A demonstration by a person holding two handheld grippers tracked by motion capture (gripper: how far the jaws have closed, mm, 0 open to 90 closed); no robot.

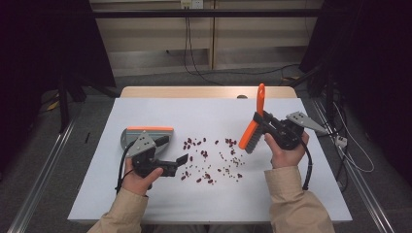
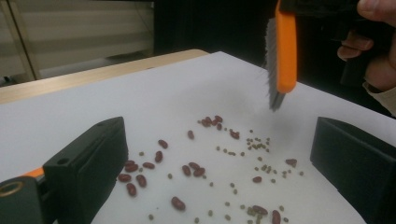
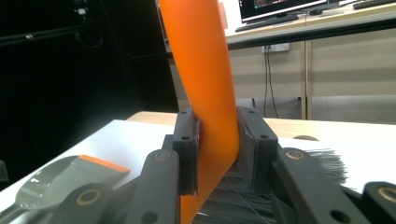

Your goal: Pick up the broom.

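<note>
Gripping brush (image 1: pixel 252 127) by its orange handle in right gripper (image 1: pixel 262 122); both pads pressing flat on the handle's sides, seen plainly in the right gripper view, brush (image 3: pixel 205 84) rising between the jaws with bristles fanning out below and to the right of them. Holding brush clear of the table (image 1: pixel 145 204), handle tip pointing up and away from the right hand (image 1: pixel 286 145), bristle head hanging down toward the beans (image 1: pixel 214 160).

Showing, in the left gripper view, brush (image 2: pixel 281 51) hovering above and beyond the beans (image 2: pixel 201 168), bristles pointing down, not touching them.

Holding left gripper (image 1: pixel 182 160) in left hand (image 1: pixel 138 177), jaws spread wide with nothing between the pads; gripper pointing level toward the beans, tips just short of the nearest ones. Looking along the left gripper's own jaws: red beans lying straight ahead between the two black jaws, small greenish ones scattered farther ahead and to the right.

Lying just behind the left gripper: dustpan (image 1: pixel 145 136), grey with an orange edge, resting flat on the table, apart from the beans. Appearing also low at the left of the right gripper view, dustpan (image 3: pixel 70 175) well apart from the right gripper.

Beans spreading loose on the white table between the two grippers, closer to the left one.
</note>
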